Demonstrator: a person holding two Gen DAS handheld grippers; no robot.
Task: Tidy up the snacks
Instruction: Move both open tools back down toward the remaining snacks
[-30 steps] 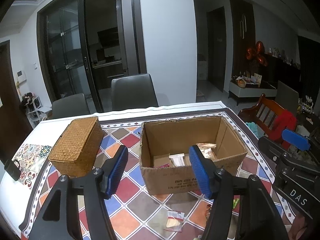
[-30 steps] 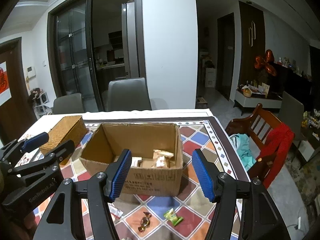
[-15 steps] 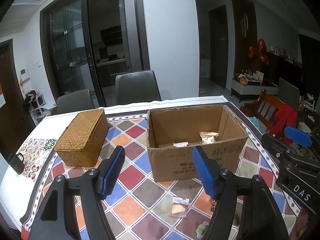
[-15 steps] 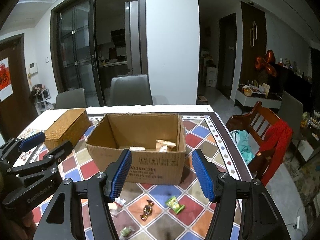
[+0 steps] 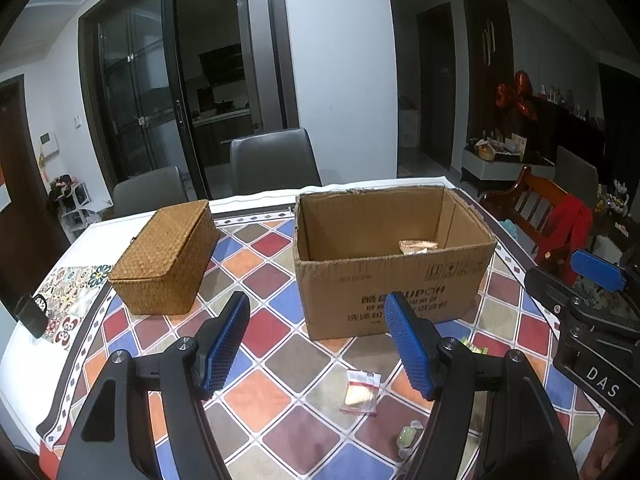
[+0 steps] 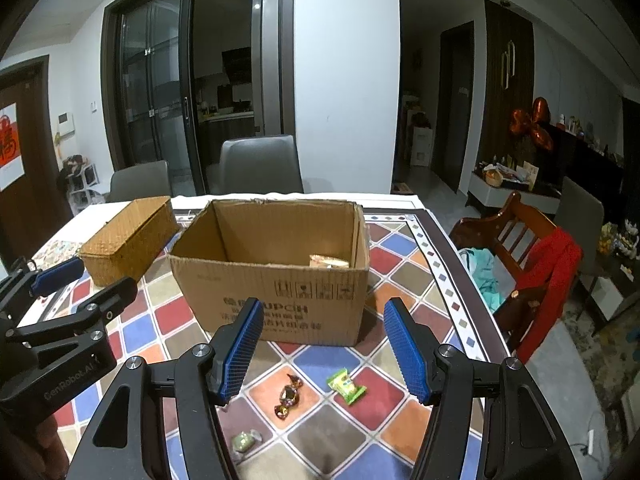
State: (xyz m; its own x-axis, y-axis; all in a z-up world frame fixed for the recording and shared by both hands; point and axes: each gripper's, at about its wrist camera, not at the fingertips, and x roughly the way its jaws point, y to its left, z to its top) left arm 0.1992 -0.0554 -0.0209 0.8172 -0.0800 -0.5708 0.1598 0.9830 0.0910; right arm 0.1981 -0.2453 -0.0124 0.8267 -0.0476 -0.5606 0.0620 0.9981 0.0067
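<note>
Both grippers are hovering over the near side of the tiled table point(image 5: 276, 344), short of the cardboard box point(image 6: 276, 300). Left gripper point(image 5: 318, 344) is standing wide, nothing between the pads. Right gripper point(image 6: 324, 350) is likewise gaping and empty.

Loose snacks are lying on the table in front of the box: a clear sachet with red trim point(image 5: 362, 390) under the left gripper, a green packet point(image 6: 346, 386), a brown twist-wrapped candy point(image 6: 289, 396) and a pale green wrapped sweet point(image 6: 245, 440) under the right. At least one packet point(image 6: 328, 261) is already sitting in the box. The closed wicker basket point(image 5: 168, 256) is sitting to the box's left.

Handling call: all looking very light, with crinkly film wrappers, likely slippery and lying nearly flat. I'm expecting the pads to skate off a flat face. Better bet is pinching across the bulged middle of the candy, or the thick centre of the green packet, not the thin sealed edges. Contents are probably crushable, so a gentle squeeze is looking enough.
</note>
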